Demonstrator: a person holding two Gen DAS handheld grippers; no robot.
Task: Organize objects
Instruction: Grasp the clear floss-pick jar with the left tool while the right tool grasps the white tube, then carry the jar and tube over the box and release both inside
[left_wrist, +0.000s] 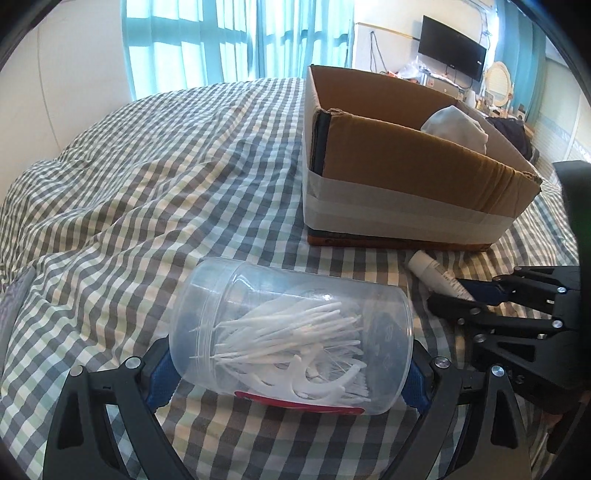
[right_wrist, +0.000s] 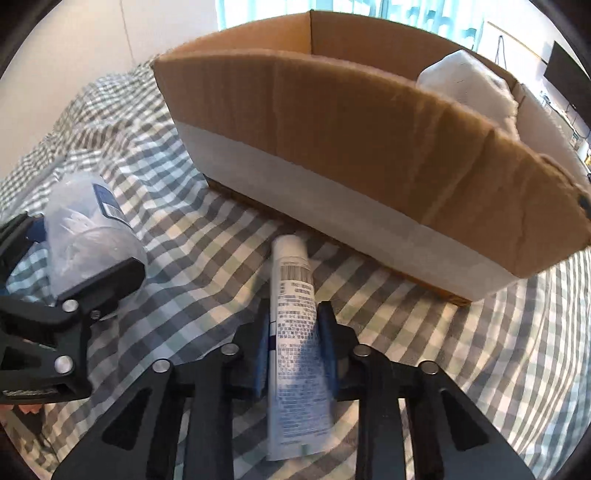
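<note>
Black left gripper (left_wrist: 291, 354), low in frame and angled down, clamps the clear jar (left_wrist: 291, 332); right gripper (right_wrist: 295, 332), also tilted down, squeezes the white tube (right_wrist: 293, 314) lower centre.

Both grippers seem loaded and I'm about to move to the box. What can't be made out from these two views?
- Cardboard box floor: hidden by its near wall in both views; only the top of a white bundle shows.
- Tube print: too small and blurred in the right wrist view.
- Tube's tail: covered by the right gripper in the left wrist view.
- Clear jar: its ends are hidden behind the left gripper pads.
</note>
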